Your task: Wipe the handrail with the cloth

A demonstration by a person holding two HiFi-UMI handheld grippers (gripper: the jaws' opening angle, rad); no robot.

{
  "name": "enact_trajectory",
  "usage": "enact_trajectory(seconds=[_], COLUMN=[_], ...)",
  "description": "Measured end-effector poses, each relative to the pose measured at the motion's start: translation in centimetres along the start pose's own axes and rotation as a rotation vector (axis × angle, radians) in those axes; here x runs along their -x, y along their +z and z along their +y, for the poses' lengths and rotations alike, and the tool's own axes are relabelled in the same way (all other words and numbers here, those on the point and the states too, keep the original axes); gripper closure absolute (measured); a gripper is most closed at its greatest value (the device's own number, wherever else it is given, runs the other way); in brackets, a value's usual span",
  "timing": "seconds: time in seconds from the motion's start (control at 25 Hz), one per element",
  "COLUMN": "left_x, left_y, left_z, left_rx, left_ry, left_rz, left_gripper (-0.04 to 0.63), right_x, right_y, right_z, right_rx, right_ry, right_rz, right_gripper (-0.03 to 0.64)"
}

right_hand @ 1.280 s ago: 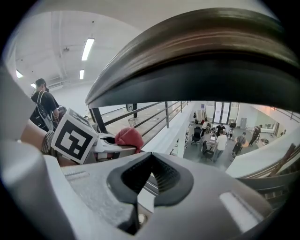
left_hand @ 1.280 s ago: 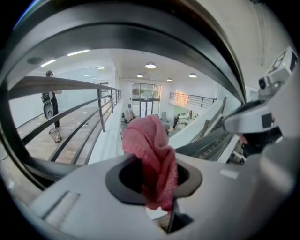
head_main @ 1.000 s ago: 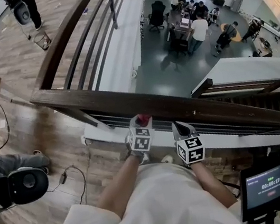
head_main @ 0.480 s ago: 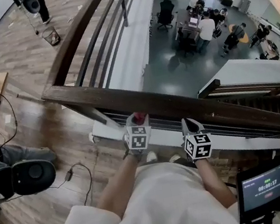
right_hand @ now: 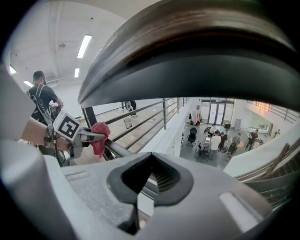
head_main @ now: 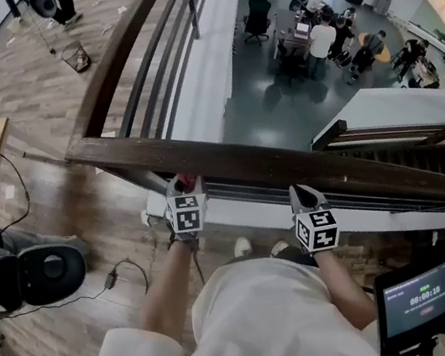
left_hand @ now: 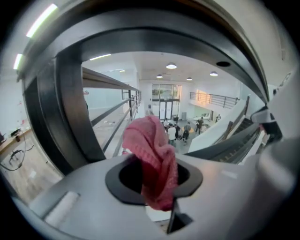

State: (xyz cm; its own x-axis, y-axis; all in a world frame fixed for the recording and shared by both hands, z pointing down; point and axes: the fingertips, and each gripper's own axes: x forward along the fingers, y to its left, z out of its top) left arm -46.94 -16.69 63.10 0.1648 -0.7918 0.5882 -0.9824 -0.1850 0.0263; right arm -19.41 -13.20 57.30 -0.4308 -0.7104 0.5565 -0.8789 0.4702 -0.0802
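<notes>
The left gripper has its jaws closed on the red cloth — a bunched fold stands up out of them and a short end hangs below. It sits at the near edge of the dark wooden handrail, towards the handrail's left end, close to the corner where a second rail branches away. Whether the cloth actually presses on the wood cannot be told. The right gripper is further right along the same handrail, its tip tucked just under the near edge, jaws closed together on nothing. Beyond the handrail — far below — people gather on a lower floor.
</notes>
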Motion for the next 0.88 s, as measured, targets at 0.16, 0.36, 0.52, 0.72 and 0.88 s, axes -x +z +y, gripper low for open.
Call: enact_trajectory(seconds=[0.16,0.36,0.52,0.72,0.88], left_x=[0.4,1.0,1.3,1.1,0.4], left_y=[-0.5,-0.7,-0.9,-1.5,-2.0], left_z=[2.3,4.8,4.9,3.5,0.7], left_rx=[0.028,0.03,0.077,0.064,0.074], left_ry=[0.042,0.059,0.064,0.074,0.072], left_rz=[-0.005,0.01,0.016,0.016,0.024], left_gripper=[0.494,0.494,0.498,0.502,0.502], right_x=[0.9,1.9,2.9,3.4,3.3], right_y=[-0.9,-0.9,-0.9,-1.3,-1.8], right_z=[-2.1,-4.7,-6.6,-8.2,-8.2], right_rx=[0.003,-0.009,-0.034,-0.063,-0.052], right_ry=[-0.029,-0.079,-0.112,-0.122,-0.095], right_rz=[0.008,0.003,-0.015,-0.034,-0.033], right_gripper=[0.614,0.614,0.614,0.614,0.614])
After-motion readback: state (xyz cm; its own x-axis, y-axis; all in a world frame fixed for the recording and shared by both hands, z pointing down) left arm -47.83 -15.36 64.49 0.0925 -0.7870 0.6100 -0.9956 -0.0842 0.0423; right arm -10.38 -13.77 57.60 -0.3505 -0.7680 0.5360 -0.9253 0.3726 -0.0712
